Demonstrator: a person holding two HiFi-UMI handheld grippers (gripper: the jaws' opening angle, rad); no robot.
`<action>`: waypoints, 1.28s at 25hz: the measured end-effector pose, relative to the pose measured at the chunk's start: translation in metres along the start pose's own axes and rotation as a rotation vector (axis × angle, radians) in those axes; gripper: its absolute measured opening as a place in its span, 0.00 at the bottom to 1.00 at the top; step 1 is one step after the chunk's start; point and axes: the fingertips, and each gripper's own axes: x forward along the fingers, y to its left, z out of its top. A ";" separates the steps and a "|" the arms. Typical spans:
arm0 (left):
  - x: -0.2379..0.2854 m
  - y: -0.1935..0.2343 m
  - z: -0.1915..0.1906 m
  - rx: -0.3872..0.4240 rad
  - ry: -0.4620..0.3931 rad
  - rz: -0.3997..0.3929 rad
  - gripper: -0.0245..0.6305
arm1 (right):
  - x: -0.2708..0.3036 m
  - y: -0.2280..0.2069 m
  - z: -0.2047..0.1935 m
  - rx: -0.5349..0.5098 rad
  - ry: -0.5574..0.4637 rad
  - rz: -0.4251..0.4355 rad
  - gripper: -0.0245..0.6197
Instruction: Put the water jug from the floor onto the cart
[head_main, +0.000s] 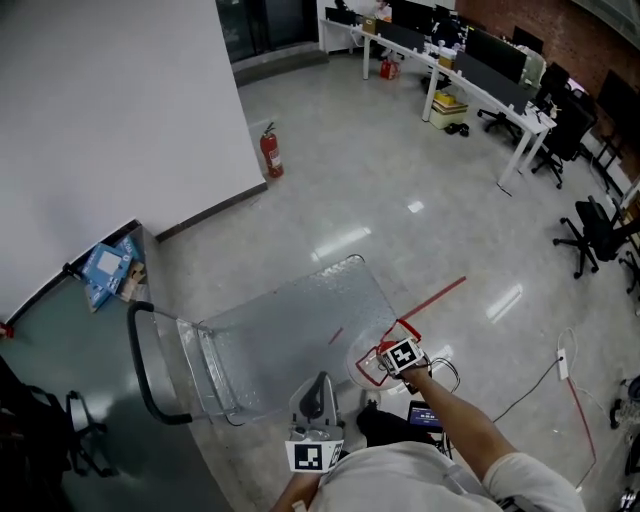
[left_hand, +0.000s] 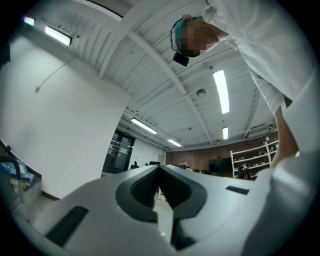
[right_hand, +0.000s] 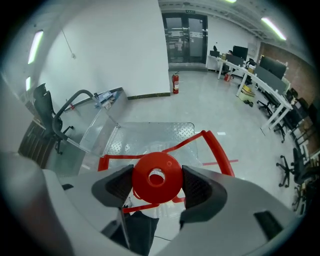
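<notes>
R tongs clamped on red cap of water jug, jug hanging under them | cart deck just ahead of R tongs | L tongs closed, empty, aimed at ceiling | risk: cap-only grip, so jug may swing, slip, or clip deck edge

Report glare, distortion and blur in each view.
Head view: ceiling lights glare in streaks on the glossy floor, otherwise sharp. Left gripper view: strong fisheye bending, bright ceiling lamp. Right gripper view: dark corners, lines bowed around the water jug's red cap in the right tongs.
</notes>
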 end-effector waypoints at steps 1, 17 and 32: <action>0.011 0.004 -0.003 -0.005 0.006 0.019 0.04 | 0.004 -0.003 0.010 -0.016 0.001 0.008 0.50; 0.116 0.046 -0.037 0.022 0.089 0.045 0.04 | 0.093 -0.041 0.118 -0.097 -0.053 0.000 0.50; 0.165 0.081 -0.073 -0.030 0.157 0.021 0.04 | 0.154 -0.053 0.136 -0.029 -0.005 -0.017 0.50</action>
